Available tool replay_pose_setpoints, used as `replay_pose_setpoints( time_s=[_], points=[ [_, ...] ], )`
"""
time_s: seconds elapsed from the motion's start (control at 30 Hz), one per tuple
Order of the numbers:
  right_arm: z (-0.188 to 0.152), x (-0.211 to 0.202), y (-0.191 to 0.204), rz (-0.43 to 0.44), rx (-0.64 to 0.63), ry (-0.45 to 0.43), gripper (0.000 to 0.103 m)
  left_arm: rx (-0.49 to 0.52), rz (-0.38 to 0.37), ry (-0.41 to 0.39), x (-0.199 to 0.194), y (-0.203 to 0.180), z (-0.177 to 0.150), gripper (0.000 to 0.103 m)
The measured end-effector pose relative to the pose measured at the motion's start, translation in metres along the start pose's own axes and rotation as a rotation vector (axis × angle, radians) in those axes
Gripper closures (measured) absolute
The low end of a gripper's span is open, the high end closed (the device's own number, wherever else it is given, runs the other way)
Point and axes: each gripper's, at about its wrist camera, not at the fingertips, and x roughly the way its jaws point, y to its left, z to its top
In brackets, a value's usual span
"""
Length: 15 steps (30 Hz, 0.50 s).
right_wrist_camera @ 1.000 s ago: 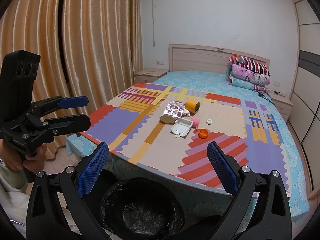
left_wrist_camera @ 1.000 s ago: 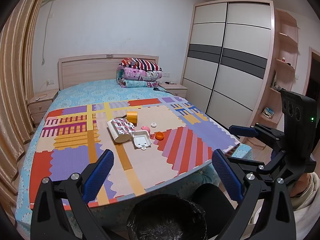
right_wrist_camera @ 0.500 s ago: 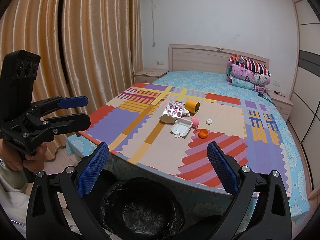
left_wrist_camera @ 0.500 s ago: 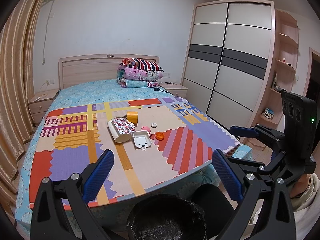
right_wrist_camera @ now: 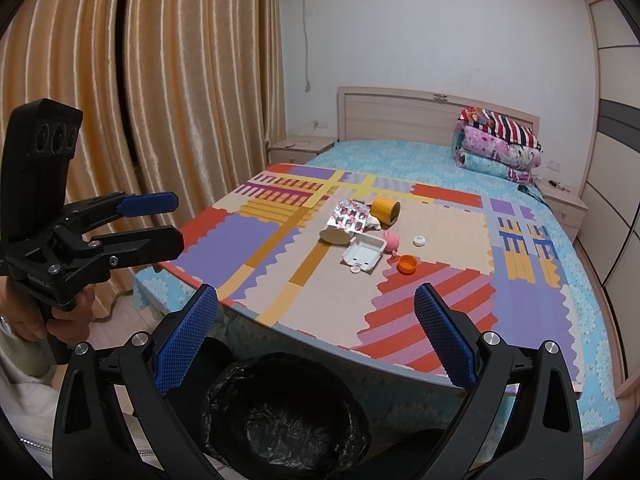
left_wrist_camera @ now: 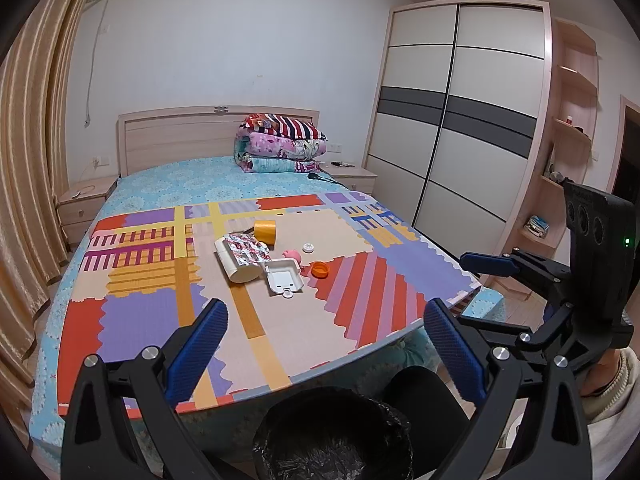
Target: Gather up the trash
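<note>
Trash lies in a cluster on the colourful foam mat on the bed: a tipped white paper cup under a foil blister pack, a yellow tape roll, a white foam box, a pink pig toy, a white cap and an orange cap. A bin lined with a black bag stands at the bed's foot. My left gripper hovers open above the bin. My right gripper is open too, over the same bin. Both are well short of the foam box.
Folded quilts sit by the headboard. A sliding wardrobe and shelves fill the right wall, curtains the left. Nightstands flank the bed. A person's hand holds the left gripper.
</note>
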Motion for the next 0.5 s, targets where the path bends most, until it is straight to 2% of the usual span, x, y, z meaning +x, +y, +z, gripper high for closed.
replay_pose_setpoints(
  time_s=[0.5],
  points=[
    [0.0002,-0.0001,0.0001,0.0,0.001,0.0,0.003,-0.004,-0.001,0.0,0.0005,0.0,-0.0008,0.008]
  ],
)
